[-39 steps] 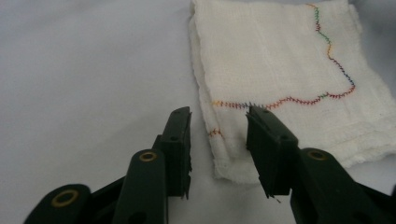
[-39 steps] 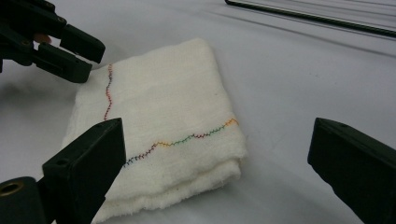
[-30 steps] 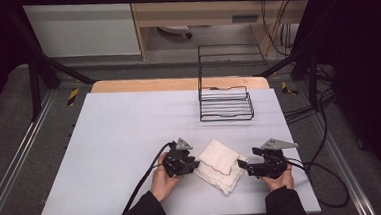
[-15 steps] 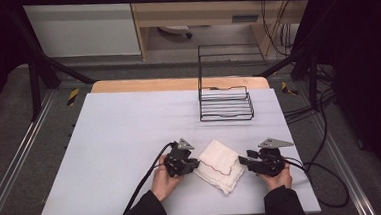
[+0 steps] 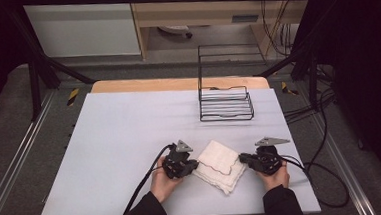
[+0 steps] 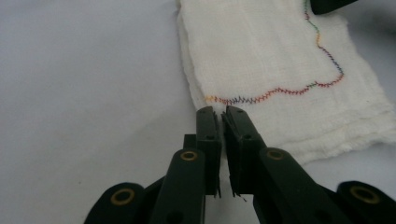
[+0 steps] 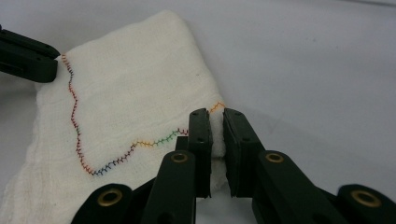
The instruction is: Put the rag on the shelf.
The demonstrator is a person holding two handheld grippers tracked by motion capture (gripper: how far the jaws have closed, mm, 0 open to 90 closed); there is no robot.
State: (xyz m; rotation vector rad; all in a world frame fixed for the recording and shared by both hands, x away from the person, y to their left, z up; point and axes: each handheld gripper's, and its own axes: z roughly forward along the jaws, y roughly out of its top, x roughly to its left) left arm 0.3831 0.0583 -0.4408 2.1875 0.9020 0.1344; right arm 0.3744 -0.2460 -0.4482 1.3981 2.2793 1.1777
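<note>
A folded white cloth (image 5: 219, 165) lies on the table (image 5: 125, 141), right between the two grippers. It has a wavy line of colored stitching (image 6: 289, 91) along its top flap.

The left gripper (image 5: 188, 167) sits at the cloth's left edge. Its jaws have just been closing and now stand almost together. In the left gripper view the cloth (image 6: 280, 70) lies just ahead of the jaws, and a thin bit of its edge is pinched between them, close to where the stitching starts.

The right gripper (image 5: 246, 159) sits at the cloth's right edge. Its jaws have just been closing too. In the right gripper view they squeeze a corner of the cloth (image 7: 126, 116), and a bit of white shows in the narrow gap between them. The stitching (image 7: 93, 163) runs off to the left of those jaws.

Far ahead of both grippers, near the back of the table, stands a black wire rack (image 5: 225, 98). It is well apart from the cloth.
</note>
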